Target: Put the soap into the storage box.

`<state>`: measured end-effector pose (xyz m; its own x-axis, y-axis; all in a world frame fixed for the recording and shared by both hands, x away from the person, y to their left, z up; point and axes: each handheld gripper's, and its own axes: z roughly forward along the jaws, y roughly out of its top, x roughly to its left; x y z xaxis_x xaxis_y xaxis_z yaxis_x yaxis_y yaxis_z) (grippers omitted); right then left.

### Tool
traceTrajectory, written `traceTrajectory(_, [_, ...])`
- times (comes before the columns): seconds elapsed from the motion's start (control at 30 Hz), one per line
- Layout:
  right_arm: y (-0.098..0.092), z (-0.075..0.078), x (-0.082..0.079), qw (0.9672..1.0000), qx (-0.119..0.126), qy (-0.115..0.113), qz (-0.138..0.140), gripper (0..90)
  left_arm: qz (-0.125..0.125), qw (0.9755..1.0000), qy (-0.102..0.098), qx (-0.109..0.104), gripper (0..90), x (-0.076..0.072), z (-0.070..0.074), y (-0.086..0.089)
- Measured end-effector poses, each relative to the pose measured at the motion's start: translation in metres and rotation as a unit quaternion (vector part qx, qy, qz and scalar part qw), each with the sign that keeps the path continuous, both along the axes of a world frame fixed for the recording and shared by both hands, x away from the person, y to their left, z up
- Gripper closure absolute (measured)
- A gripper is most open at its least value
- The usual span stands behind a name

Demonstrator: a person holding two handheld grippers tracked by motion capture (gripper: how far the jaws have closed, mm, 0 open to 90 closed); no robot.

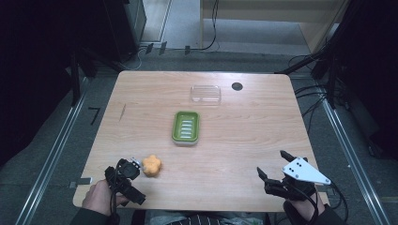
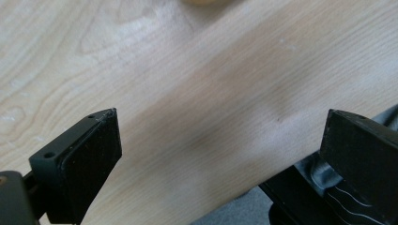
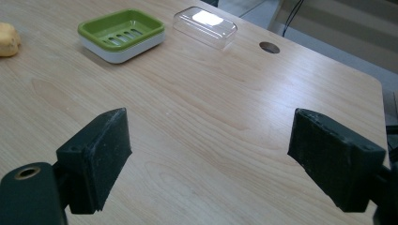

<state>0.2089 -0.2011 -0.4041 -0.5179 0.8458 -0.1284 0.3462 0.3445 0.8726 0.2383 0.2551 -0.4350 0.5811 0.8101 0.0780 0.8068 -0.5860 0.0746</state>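
No legible text, label, brand, number or sign appears on any surface in the three views. The only mark is a dark angular tape shape (image 1: 94,114) on the floor just left of the table (image 1: 244,140), resembling a "7", though it cannot be read as a character with certainty.

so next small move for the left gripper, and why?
Probably ease the left gripper toward the orange soap: its jaws stand open and empty just beside it, while the green dish sits empty mid-table and the right gripper is far off.
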Motion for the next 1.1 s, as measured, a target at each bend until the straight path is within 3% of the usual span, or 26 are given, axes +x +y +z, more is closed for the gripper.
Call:
traceTrajectory(0.3, [-0.003,-0.001,-0.001,1.0,0.001,0.001,-0.004,13.6,-0.01,0.9993,-0.031,-0.021,0.0,0.006,0.002,-0.005])
traceTrajectory(0.73, [0.0,0.001,-0.001,1.0,0.0,0.003,-0.002,13.6,-0.019,0.9982,-0.025,-0.051,0.0,0.013,-0.001,-0.012])
traceTrajectory(0.93, [0.0,0.0,0.001,1.0,0.0,0.006,0.001,13.6,-0.027,0.9983,-0.012,-0.05,0.0,0.022,-0.005,-0.016])
traceTrajectory(1.1, [0.001,0.0,0.001,1.0,-0.001,0.005,0.002,13.6,-0.024,0.9982,-0.021,-0.05,0.0,0.028,-0.004,-0.019])
